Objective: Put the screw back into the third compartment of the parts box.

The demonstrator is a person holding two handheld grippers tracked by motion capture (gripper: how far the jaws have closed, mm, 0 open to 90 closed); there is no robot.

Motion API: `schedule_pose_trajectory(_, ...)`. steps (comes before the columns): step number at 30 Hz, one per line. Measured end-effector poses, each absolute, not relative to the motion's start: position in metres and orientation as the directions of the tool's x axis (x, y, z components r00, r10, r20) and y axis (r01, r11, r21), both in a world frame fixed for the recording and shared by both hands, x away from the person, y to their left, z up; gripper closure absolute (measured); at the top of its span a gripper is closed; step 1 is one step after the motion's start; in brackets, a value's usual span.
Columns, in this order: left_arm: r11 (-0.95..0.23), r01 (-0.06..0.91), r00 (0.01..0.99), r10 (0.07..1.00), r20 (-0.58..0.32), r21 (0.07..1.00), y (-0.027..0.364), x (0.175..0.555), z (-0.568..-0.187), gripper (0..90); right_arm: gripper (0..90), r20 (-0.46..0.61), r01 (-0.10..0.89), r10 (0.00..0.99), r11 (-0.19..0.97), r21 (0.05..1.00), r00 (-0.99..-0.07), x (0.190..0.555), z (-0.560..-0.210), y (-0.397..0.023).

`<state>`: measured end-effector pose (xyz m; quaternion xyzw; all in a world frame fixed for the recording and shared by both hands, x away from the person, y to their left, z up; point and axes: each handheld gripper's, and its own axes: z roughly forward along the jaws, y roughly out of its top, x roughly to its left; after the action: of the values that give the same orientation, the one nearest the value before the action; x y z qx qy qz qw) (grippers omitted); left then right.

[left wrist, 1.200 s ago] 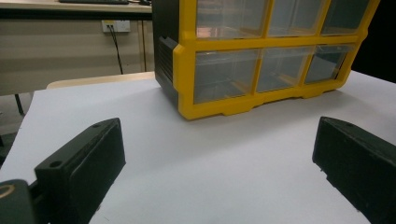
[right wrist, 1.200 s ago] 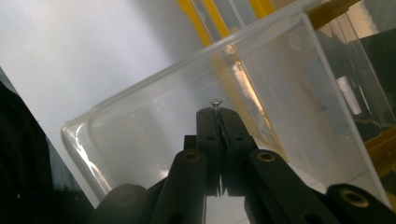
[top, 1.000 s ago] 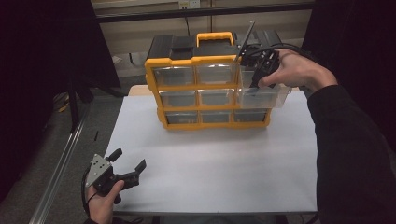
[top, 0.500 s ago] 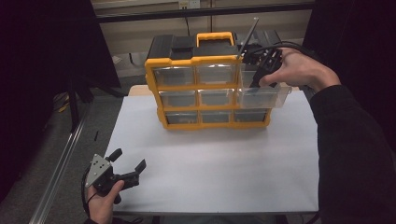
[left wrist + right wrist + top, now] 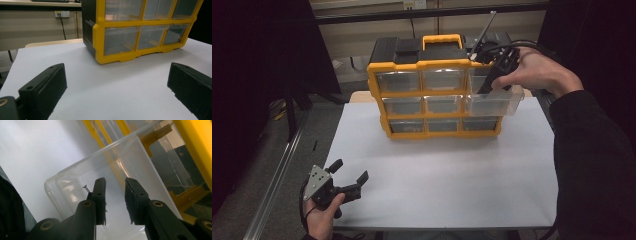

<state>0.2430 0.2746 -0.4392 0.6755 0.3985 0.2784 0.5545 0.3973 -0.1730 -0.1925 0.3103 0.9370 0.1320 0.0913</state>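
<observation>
right tongs (image 5: 115, 186) point down into a clear drawer (image 5: 494, 102), jaws parted by a narrow gap and just been opening; nothing between the pads. a small screw (image 5: 86, 187) sits just beside the left jaw, against the drawer's inner wall; whether it touches the jaw, cannot tell. in the high view the right tongs (image 5: 492, 82) sit at the top right of the organiser, right hand (image 5: 537, 72) wrapped over them, cable looping behind.

the clear drawer is pulled partway out of the middle row, right column, of a yellow organiser (image 5: 437, 92); its front juts past the organiser's face over the table.

left tongs (image 5: 347, 177) rest at the near left corner of the table (image 5: 452, 175), held in the left hand (image 5: 322, 215), jaws spread wide, released, gripping nothing. in the left gripper view both jaws flank bare white table, the yellow organiser (image 5: 140, 32) well apart beyond them.

organiser stands upright near the far edge of the table, centred, three rows of clear drawers, yellow carry handle (image 5: 442, 40) on top.
</observation>
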Motion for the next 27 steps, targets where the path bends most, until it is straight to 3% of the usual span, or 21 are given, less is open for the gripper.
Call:
schedule_pose_trajectory(10,-0.067,0.23,0.527,0.847,-0.066,0.971,0.275,0.243,-0.439,2.3,66.3,-0.109,0.546,0.607,0.767,0.337,-0.787,0.393,-0.182,-0.172)
schedule_pose_trajectory(22,-0.062,0.232,0.525,0.848,-0.071,0.971,0.274,0.243,-0.439,2.3,57.1,-0.138,0.516,0.603,0.762,0.391,-0.785,0.388,-0.169,-0.173)
schedule_pose_trajectory(27,-0.062,0.232,0.525,0.848,-0.071,0.971,0.274,0.243,-0.439,2.3,49.3,-0.137,0.524,0.616,0.749,0.406,-0.775,0.385,-0.166,-0.174)
